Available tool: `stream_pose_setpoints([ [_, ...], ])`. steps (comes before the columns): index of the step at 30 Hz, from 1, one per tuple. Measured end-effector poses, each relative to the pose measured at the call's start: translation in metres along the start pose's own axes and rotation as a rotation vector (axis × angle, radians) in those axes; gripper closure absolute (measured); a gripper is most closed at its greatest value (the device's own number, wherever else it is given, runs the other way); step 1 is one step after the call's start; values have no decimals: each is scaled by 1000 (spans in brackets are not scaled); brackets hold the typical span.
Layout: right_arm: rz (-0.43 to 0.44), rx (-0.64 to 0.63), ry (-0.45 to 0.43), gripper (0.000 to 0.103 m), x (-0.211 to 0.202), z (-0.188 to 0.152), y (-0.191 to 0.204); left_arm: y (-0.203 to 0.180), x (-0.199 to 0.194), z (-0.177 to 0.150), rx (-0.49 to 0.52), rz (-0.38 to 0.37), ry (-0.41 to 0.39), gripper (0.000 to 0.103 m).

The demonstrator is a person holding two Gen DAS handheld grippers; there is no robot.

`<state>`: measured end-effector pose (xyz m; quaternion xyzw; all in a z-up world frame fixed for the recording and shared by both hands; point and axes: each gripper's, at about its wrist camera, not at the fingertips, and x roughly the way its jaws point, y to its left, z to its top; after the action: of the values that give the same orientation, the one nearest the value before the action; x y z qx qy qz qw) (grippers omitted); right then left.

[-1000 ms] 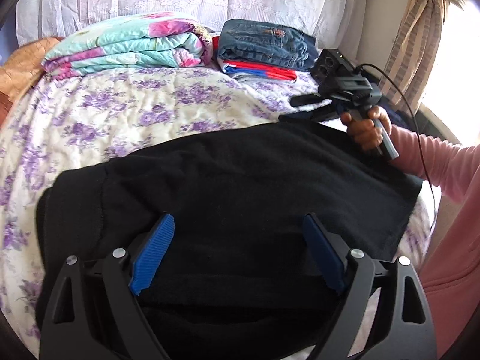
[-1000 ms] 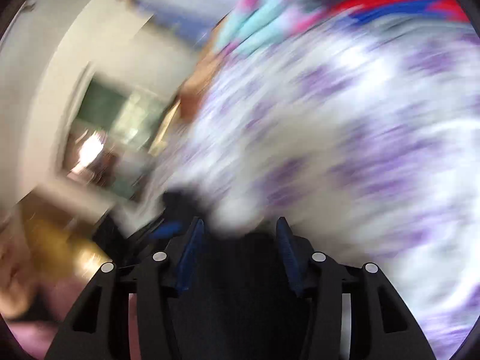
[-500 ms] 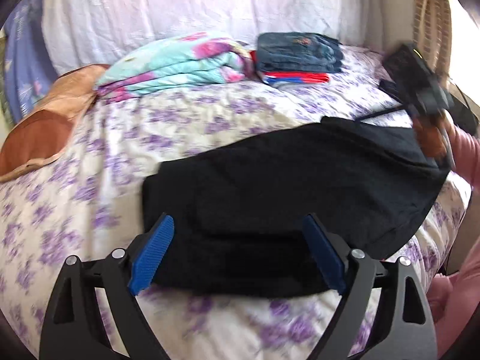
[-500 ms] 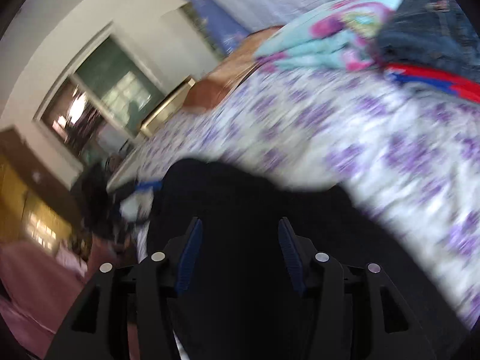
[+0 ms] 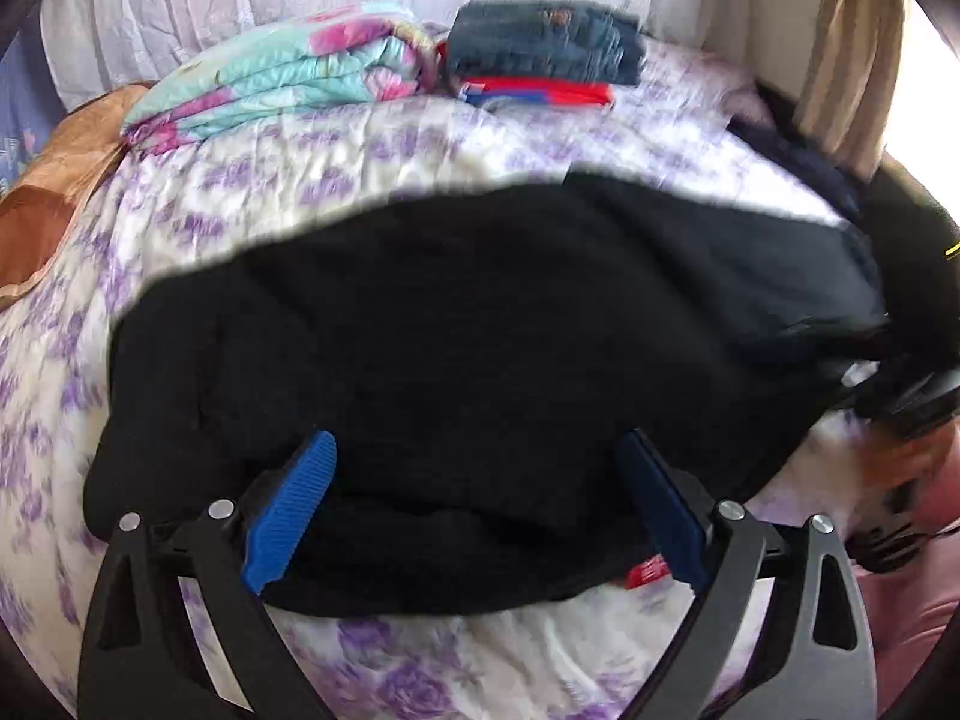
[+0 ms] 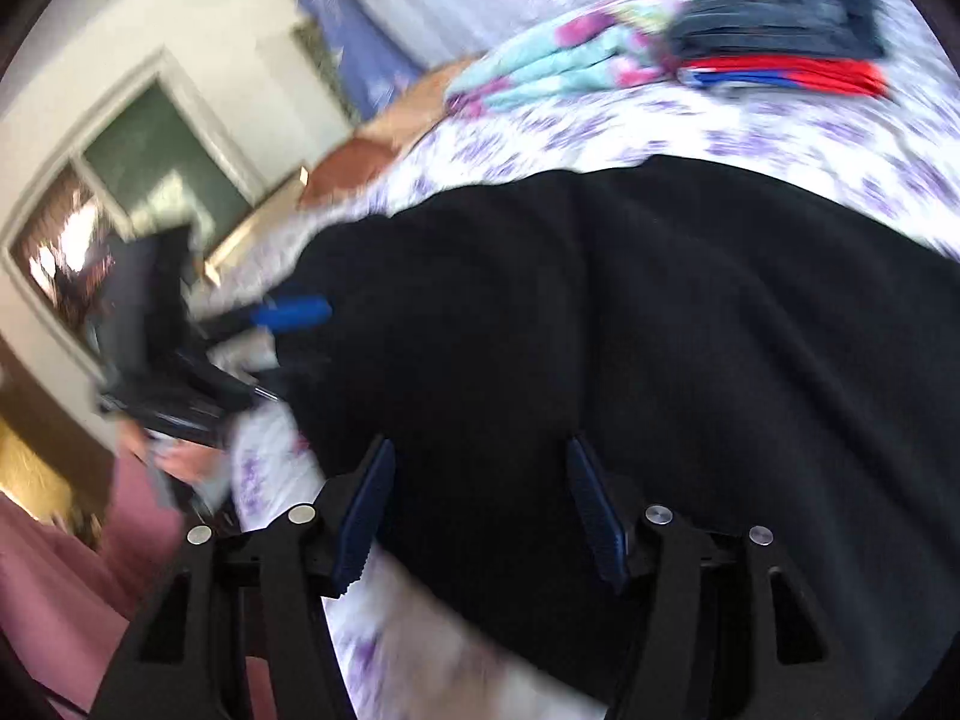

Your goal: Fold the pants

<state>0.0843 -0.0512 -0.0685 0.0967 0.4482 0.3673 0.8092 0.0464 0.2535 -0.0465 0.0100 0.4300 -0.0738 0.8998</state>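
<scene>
Black pants (image 5: 480, 330) lie spread across the purple-flowered bed sheet (image 5: 252, 174), with a red tag at their near hem. My left gripper (image 5: 474, 504) is open with its blue pads over the near edge of the pants, holding nothing. My right gripper (image 6: 480, 504) is open over the pants (image 6: 660, 330) near their near edge, holding nothing. In the right wrist view the left gripper (image 6: 288, 312) shows at the pants' left end. In the left wrist view the right gripper (image 5: 912, 396) is a blurred dark shape at the right edge.
A folded floral quilt (image 5: 288, 72) and a stack of folded jeans on red and blue clothes (image 5: 540, 54) lie at the head of the bed. An orange-brown pillow (image 5: 42, 204) is at the far left. A striped curtain (image 5: 840, 48) hangs at the right.
Both grippers have moved back over the near edge of the pants. The right gripper swung from the far right side of the pants toward the near right side. The pants lie flat.
</scene>
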Motion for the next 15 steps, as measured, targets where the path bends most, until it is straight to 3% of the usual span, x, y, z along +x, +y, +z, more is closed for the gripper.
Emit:
stream_pose_setpoints([
  [2, 17, 97, -102, 42, -40, -12, -15, -6, -11, 0, 7, 10, -13, 10],
  [6, -49, 239, -304, 39, -105, -28, -52, -35, -36, 21, 41, -78, -105, 10],
  [8, -95, 292, -329, 37, -121, -38, -71, -59, -37, 32, 79, -122, -138, 10],
  [10, -186, 358, -276, 39, -122, -47, -90, -90, -26, 43, 117, -188, -145, 8],
  [11, -177, 379, -270, 41, -124, -52, -98, -104, -15, 49, 126, -219, -125, 8],
  [13, -146, 392, -334, 41, -145, -57, -102, -129, 1, 56, 133, -272, -83, 8],
  [15, -212, 393, -428, 40, -175, -60, -107, -153, 18, 64, 139, -330, -54, 8],
])
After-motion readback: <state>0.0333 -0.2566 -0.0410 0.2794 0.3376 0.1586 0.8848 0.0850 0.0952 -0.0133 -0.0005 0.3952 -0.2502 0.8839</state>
